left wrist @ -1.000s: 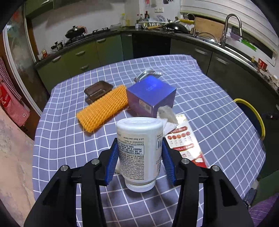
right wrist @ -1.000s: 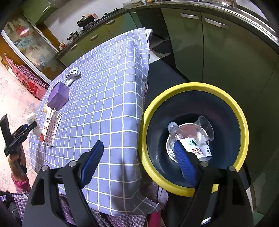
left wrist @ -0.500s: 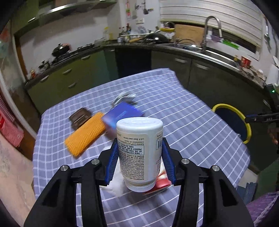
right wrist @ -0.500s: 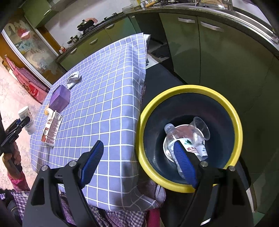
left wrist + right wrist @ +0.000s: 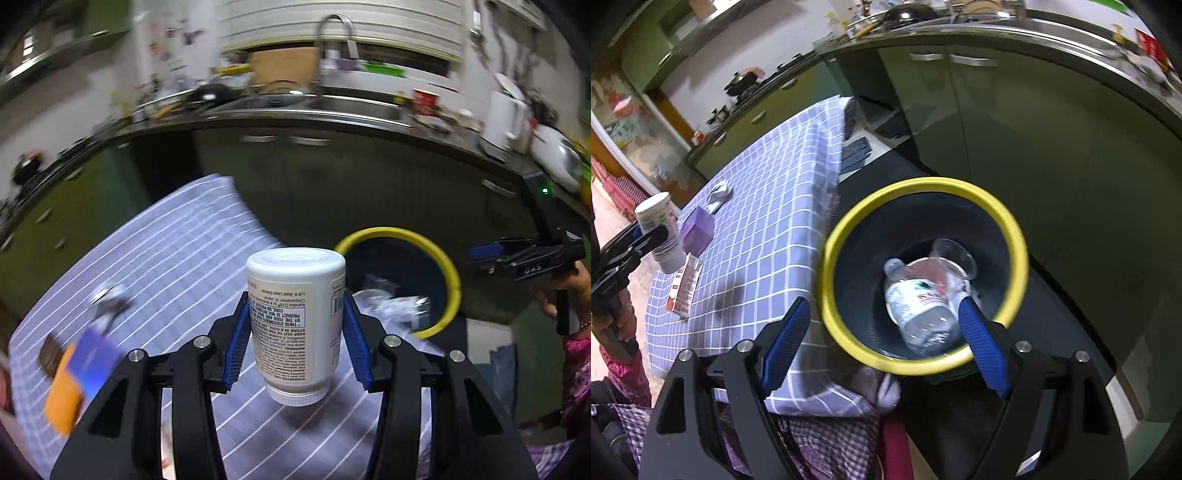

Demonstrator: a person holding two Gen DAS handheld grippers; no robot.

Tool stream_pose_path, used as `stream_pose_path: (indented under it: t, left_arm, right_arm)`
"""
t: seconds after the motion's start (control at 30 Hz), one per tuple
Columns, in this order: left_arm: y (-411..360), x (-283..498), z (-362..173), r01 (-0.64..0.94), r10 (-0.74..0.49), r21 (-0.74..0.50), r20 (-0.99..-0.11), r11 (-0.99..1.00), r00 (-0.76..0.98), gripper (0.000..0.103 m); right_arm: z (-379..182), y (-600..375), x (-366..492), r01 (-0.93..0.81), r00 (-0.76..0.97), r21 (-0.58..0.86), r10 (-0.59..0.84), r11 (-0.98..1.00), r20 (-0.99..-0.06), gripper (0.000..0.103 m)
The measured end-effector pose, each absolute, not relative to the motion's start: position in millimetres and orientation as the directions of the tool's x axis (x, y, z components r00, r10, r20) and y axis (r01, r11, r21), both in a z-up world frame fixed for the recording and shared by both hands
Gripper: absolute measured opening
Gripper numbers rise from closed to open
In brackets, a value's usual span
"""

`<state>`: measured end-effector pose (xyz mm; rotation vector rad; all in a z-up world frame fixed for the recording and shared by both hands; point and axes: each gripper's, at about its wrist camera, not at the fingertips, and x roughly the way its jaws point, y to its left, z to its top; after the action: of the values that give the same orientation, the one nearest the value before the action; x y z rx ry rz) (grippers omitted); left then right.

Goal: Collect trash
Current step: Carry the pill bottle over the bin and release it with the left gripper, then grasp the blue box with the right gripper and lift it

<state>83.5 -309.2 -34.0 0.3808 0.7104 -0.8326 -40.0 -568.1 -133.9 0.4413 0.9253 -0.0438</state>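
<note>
My left gripper (image 5: 295, 347) is shut on a white plastic bottle (image 5: 295, 325), held upside down, cap at the bottom, above the checked tablecloth (image 5: 177, 266). It also shows in the right wrist view (image 5: 659, 230). The yellow-rimmed dark bin (image 5: 452, 273) stands beyond the table's right edge. My right gripper (image 5: 882, 343) is open and empty above the bin (image 5: 834, 321), which holds a clear water bottle (image 5: 916, 306) and a clear plastic cup (image 5: 955, 258).
On the table lie a purple box (image 5: 698, 230), crumpled foil (image 5: 718, 192), a red and white carton (image 5: 683, 288), and an orange brush (image 5: 62, 391). Green kitchen cabinets (image 5: 997, 147) and a sink counter (image 5: 332, 107) stand behind the bin.
My left gripper has lifted the bottle off the table and swung right toward the bin. My right gripper has stayed open over the bin, shifting slightly.
</note>
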Motion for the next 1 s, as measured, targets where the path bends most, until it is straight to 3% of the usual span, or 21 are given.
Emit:
stream_pose_path:
  t: [0.43, 0.5, 0.53, 0.57, 0.73, 1.0]
  left_arm:
    - [-467.5, 91.3, -70.1, 0.866, -0.567, 0.030, -0.744, 0.500, 0.353, 0.048]
    - [-482.2, 97.8, -76.5, 0.866, -0.573, 0.015, -0.744, 0.499, 0.343, 0.058]
    - [-484.6, 100.7, -79.1, 0.864, -0.574, 0.014, -0.742, 0.503, 0.346, 0.069]
    - [-489.8, 102.7, -80.5, 0.859, -0.574, 0.023, -0.736, 0.511, 0.360, 0.071]
    - [-465.8, 100.5, -66.4, 0.847, -0.602, 0.008, -0.700, 0.532, 0.385, 0.071]
    - [-354.4, 77.0, -38.4, 0.783, -0.588, 0.045, -0.634, 0.620, 0.502, 0.076]
  right_arm:
    - [-148.4, -607.7, -75.9, 0.301, 0.630, 0.398, 0.133, 0.867, -0.765, 0.078]
    - [-149.5, -609.7, -77.1, 0.306, 0.630, 0.403, 0.134, 0.863, -0.765, 0.078]
    - [-149.9, -610.5, -77.3, 0.308, 0.630, 0.404, 0.133, 0.861, -0.765, 0.078]
    - [-150.1, -610.6, -76.8, 0.309, 0.629, 0.404, 0.133, 0.861, -0.766, 0.078]
    - [-149.4, -605.0, -73.2, 0.297, 0.627, 0.403, 0.141, 0.866, -0.766, 0.078]
    - [-150.4, -583.3, -45.8, 0.248, 0.607, 0.395, 0.175, 0.885, -0.775, 0.078]
